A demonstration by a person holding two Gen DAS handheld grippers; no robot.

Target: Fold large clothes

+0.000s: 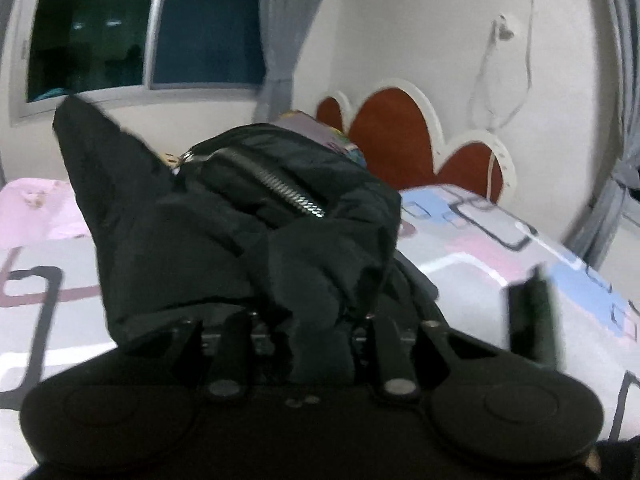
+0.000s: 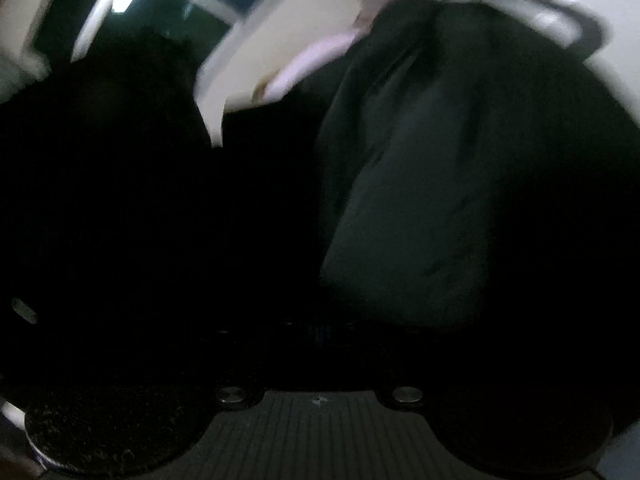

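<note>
Bunched black fabric fills the left gripper (image 1: 316,320), whose fingers appear clamped on a black jacket (image 1: 240,216), its silver zipper (image 1: 280,188) uppermost, lifted above the patterned bed (image 1: 500,240). Beyond stand a red scalloped headboard (image 1: 400,132) and dark window (image 1: 140,28). From the right gripper (image 2: 320,336), dark cloth blots out nearly everything; whether it grips anything cannot be told. The garment seems mid-carry, not yet laid out. Next comes lowering it flat onto the bed and spreading it.
</note>
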